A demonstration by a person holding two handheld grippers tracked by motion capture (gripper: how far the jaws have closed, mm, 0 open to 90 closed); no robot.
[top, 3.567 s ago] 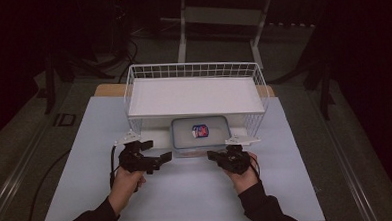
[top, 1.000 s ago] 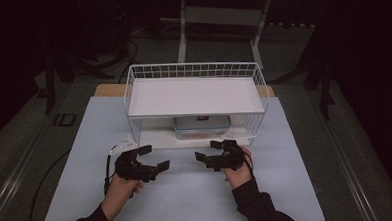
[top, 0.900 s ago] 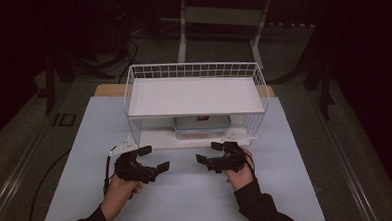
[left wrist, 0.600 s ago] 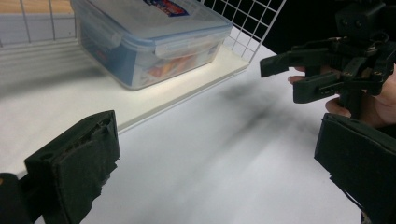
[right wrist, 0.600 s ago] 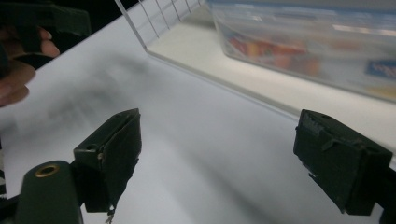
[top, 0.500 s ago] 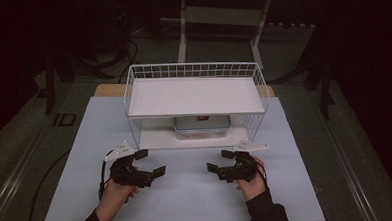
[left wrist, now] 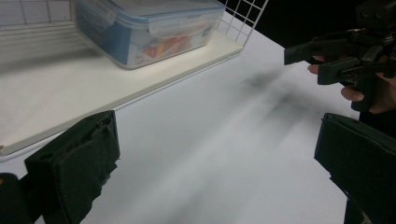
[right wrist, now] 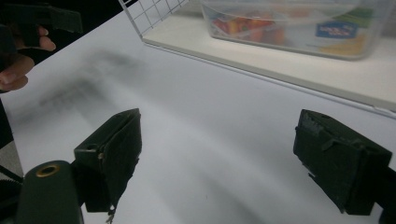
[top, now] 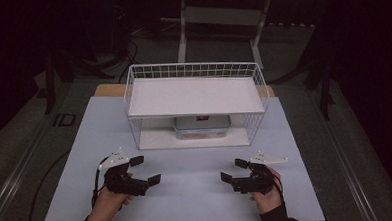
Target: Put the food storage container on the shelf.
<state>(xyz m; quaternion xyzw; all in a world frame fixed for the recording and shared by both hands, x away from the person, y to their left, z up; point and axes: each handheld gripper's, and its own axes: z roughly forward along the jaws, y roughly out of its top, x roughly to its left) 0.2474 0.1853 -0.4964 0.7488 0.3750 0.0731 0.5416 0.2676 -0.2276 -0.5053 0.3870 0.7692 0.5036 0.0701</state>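
Your left gripper [top: 145, 170] and right gripper [top: 232, 171] hover low over the white table [top: 198, 200], jaws spread wide and empty. Keep them level and well apart. The clear plastic food box with a blue clip lid [top: 202, 126], holding colourful contents, sits on the white wire rack's [top: 195, 70] lower shelf.

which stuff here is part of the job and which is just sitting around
Part of the job:
- food box, on the lower shelf of the rack
- wire rack
- left gripper and right gripper, both open and holding nothing, over the white table top

Just sitting around:
- metal stand in the dark behind the table
- cables on the floor
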